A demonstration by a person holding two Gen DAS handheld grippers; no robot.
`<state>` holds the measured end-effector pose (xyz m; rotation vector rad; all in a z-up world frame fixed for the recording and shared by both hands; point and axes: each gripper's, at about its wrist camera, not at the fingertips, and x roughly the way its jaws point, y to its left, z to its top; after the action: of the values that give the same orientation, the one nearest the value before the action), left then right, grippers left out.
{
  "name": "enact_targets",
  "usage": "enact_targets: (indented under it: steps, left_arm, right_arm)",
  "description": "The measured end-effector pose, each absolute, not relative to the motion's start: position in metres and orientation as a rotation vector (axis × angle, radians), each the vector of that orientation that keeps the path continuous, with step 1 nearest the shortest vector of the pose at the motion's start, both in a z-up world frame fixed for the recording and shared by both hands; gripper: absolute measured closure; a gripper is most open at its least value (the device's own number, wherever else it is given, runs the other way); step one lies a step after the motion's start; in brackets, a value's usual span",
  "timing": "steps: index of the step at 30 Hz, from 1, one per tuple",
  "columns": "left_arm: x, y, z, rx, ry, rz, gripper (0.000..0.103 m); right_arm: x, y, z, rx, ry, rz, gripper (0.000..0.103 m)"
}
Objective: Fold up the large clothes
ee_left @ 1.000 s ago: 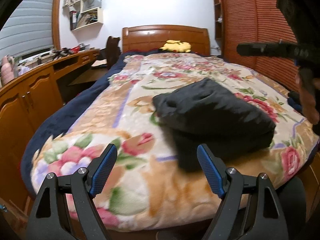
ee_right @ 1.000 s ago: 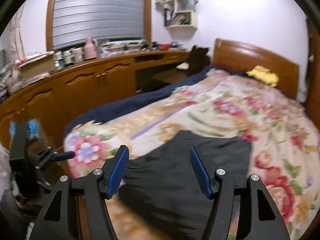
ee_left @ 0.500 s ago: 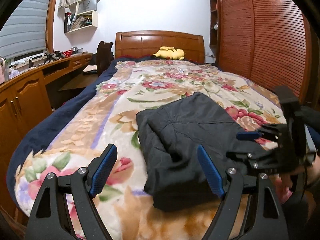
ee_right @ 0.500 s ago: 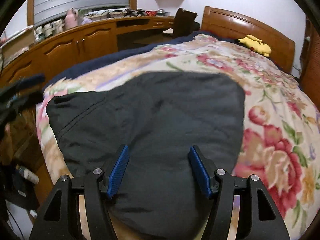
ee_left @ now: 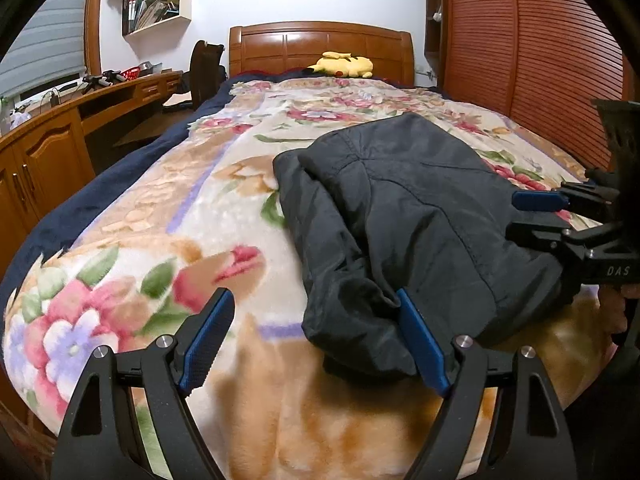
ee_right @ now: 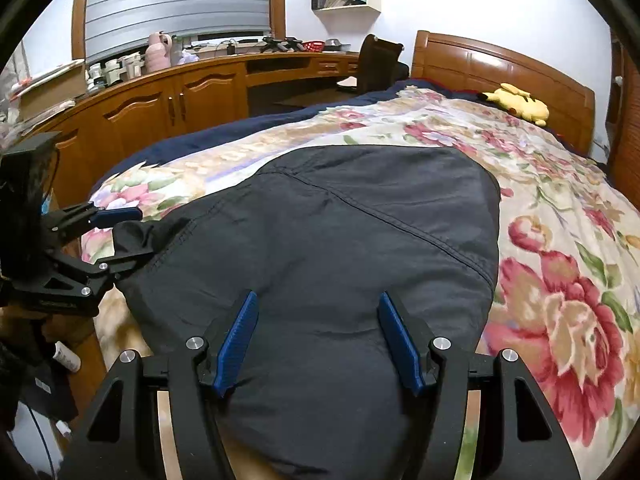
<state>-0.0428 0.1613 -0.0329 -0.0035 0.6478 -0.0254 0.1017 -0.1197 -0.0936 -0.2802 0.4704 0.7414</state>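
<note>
On the left, the left gripper (ee_left: pixel 312 340) sits low at the foot of the bed with its jaws spread wide and nothing pinched; its right blue pad (ee_left: pixel 420 344) touches the near left corner of the dark jacket (ee_left: pixel 400 216), while its left pad hangs over bare floral blanket (ee_left: pixel 132 292). The jacket lies in a bundled fold on the blanket near the foot of the bed, filling the 12 o'clock to 3 o'clock part of the left wrist view, with its bulk slumped toward 4 o'clock. The first risk sits here: if the left jaws close as they stand, they may catch only the loose outer layer or some blanket pile with it, and a lift would then drag the blanket or peel the fold apart. In the middle, the stitched seams look puffy and slippery, so a thin pinch could slide off. On the right, the right gripper (ee_right: pixel 318 340) also stands released, both pads pressed down on or just above the near hem, the cloth bulging between them without being clamped. If one side grips before the other, or at a different layer, the bundle would likely twist and the fold go crooked. The near edge also looks close to the mattress edge at 6 o'clock, so a pull toward the person could tip the jacket off the bed.
</note>
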Motion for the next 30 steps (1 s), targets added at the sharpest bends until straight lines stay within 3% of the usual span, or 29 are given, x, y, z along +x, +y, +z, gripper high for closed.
enact_targets:
  steps: [8,21,22,27,30]
  left_arm:
    - [-0.053,0.16,-0.02,0.004,0.637,-0.007,0.02]
    - [-0.081,0.165,-0.024,-0.026,0.666,-0.041,0.02]
    - [-0.081,0.163,-0.026,-0.019,0.67,-0.044,0.022]
    - [-0.07,0.161,-0.04,-0.032,0.701,-0.071,0.05]
    - [-0.066,0.162,-0.044,-0.056,0.701,-0.087,0.052]
  right_arm:
    - [0.088,-0.131,-0.086,-0.259,0.466,0.784,0.038]
    - [0.139,-0.169,-0.064,-0.244,0.454,0.651,0.038]
    - [0.146,-0.171,-0.062,-0.237,0.462,0.639,0.038]
    - [0.18,-0.173,-0.06,-0.212,0.503,0.578,0.038]
    - [0.2,-0.171,-0.058,-0.168,0.538,0.565,0.038]
